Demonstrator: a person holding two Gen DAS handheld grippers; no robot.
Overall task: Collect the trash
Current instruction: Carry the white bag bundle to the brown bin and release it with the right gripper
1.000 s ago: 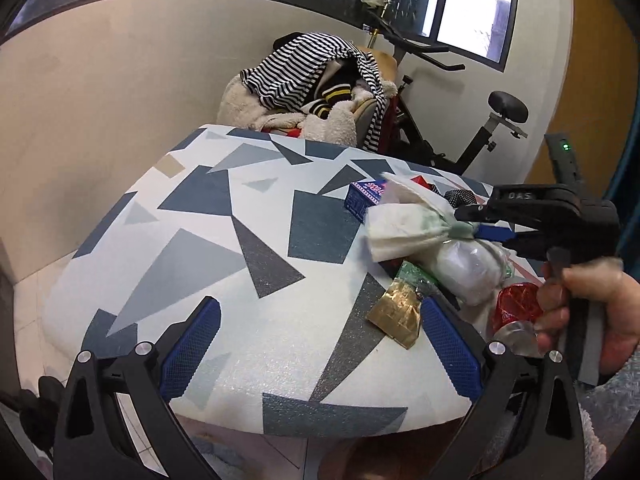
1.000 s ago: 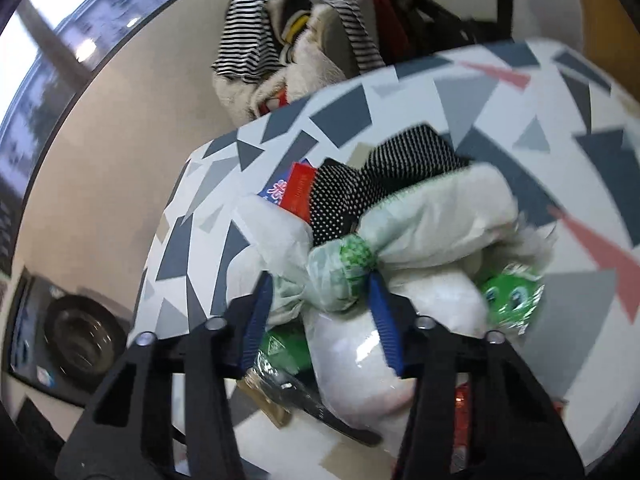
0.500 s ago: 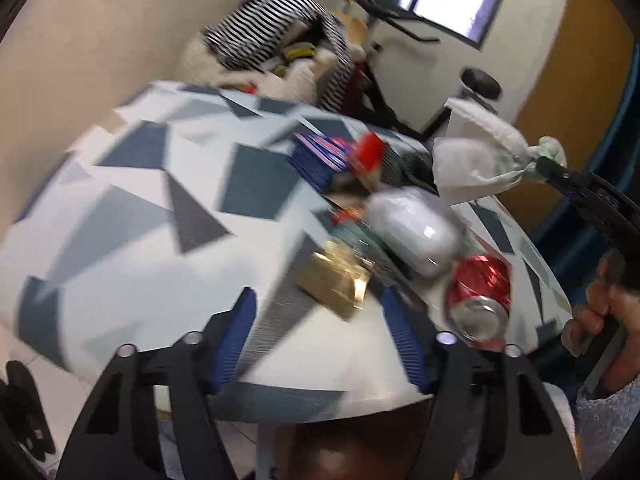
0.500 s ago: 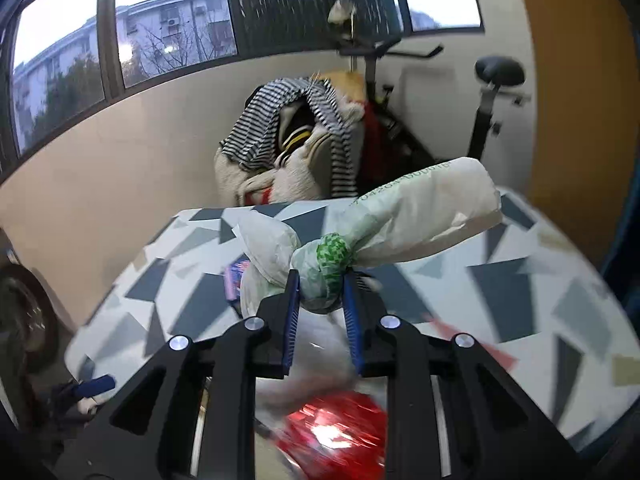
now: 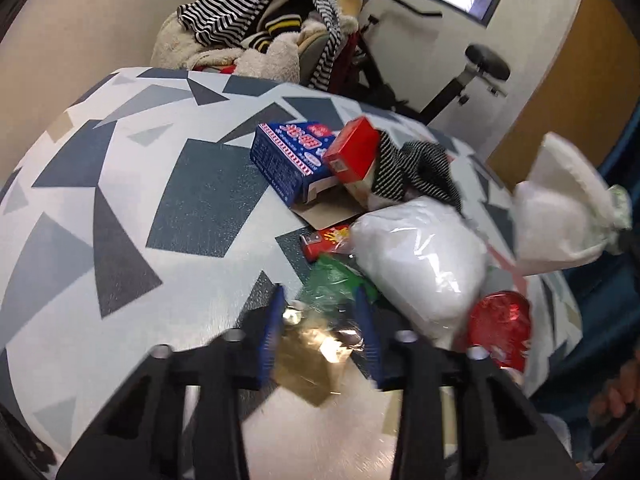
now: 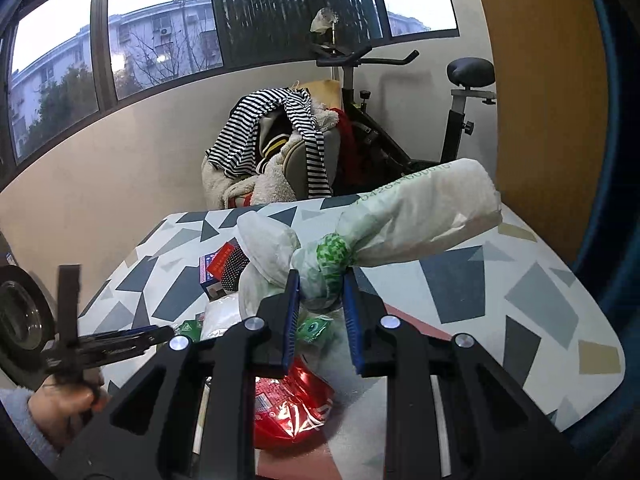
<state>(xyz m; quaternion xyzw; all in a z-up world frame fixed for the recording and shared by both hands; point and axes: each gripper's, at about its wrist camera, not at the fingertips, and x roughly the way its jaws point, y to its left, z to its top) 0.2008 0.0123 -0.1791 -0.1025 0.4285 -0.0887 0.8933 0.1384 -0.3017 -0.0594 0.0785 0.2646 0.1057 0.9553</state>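
My right gripper (image 6: 320,284) is shut on the green knot of a white tied paper bundle (image 6: 416,216) and holds it above the table; the bundle also shows at the right of the left wrist view (image 5: 560,220). My left gripper (image 5: 320,308) is half closed around a gold foil wrapper (image 5: 308,360) and a green wrapper (image 5: 332,280) at the table's near edge. Beside them lie a white plastic bag (image 5: 424,256) and a crushed red can (image 5: 500,320), also below the right gripper (image 6: 296,404).
The patterned table (image 5: 160,200) carries a blue box (image 5: 288,156), a red box (image 5: 352,152) and a black-and-white dotted cloth (image 5: 416,168). A chair piled with striped clothes (image 6: 272,136) and an exercise bike (image 6: 400,120) stand behind the table.
My right gripper lifted the white bundle off the pile and holds it higher. My left gripper moved forward onto the gold and green wrappers and its fingers have narrowed around them.
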